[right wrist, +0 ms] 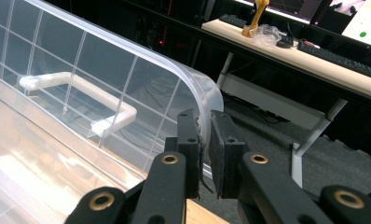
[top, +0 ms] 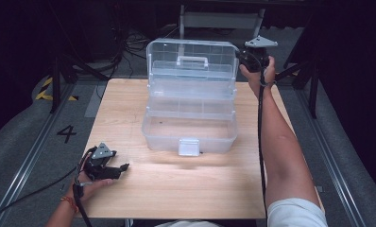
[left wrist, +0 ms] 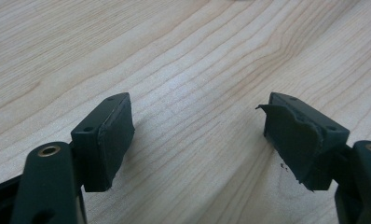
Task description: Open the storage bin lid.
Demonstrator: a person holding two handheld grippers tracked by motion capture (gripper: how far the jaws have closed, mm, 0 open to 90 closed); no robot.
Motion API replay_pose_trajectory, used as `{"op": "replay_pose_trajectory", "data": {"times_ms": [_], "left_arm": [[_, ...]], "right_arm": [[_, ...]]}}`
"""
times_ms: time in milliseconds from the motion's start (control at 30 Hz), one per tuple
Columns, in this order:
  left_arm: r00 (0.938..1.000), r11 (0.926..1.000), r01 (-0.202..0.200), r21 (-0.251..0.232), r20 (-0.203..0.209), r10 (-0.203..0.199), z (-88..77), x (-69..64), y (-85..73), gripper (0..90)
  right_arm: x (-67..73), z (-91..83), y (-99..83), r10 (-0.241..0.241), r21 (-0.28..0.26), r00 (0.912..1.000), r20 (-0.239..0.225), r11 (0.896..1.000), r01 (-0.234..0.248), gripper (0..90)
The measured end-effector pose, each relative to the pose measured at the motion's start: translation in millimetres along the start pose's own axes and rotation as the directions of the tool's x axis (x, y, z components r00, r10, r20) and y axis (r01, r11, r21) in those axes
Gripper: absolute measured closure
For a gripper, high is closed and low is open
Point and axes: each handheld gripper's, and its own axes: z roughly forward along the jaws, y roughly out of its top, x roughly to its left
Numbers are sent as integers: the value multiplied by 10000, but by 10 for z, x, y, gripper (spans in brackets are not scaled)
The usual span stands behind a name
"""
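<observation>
My right tool (top: 246, 56) pinches the rim of the raised lid (top: 192, 56) of the clear plastic storage box (top: 190, 127) with its white latch, at the lid's far right corner. The jaws stand nearly together with only the thin transparent wall between them. I judge the grip sits on that corner because it gives leverage over the hinge, so the lid can be swung or held steady from the edge without reaching across the open trays.

My left tool (top: 111, 166) lies well apart from the box, near the front left corner of the pale wooden surface (top: 176, 189), jaws spread and holding nothing. It seems parked there, out of the lid's way.

The box itself stands in the middle of the surface, toward the far edge, open with its tiers stepped back.

The right gripper view gives what the high view cannot: the curved lid edge (right wrist: 204, 112) slotted between my pads (right wrist: 189, 140), and the white carry handle (right wrist: 76, 91) seen through the gridded plastic. The left gripper view shows bare wood grain (left wrist: 193, 84) between the open jaws, and a ragged, torn edge on one pad (left wrist: 293, 137). The high view alone shows how both hands sit relative to the box.
</observation>
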Motion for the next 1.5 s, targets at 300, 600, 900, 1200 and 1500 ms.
{"op": "replay_pose_trajectory", "data": {"times_ms": [300,600,900,1200,1500], "left_arm": [[10000,10000,6,2,0,-6,0,0,0,245],[10000,10000,18,-9,-6,-18,1,-1,0,244],[9999,9999,104,-22,24,-104,3,-6,-1,244],[10000,10000,22,-5,9,-22,1,-1,0,244],[9999,9999,-98,91,35,98,-6,12,10,240]], "right_arm": [[-19,65,-6,47,75,10000,18,10000,-47,840],[-30,111,2,81,181,10000,-4,9998,-81,840],[-63,192,-22,297,181,9995,-43,9994,-297,841],[-78,275,-22,319,372,9995,-9,9988,-319,841],[-99,425,-33,285,698,9995,121,9971,-293,842]]}}
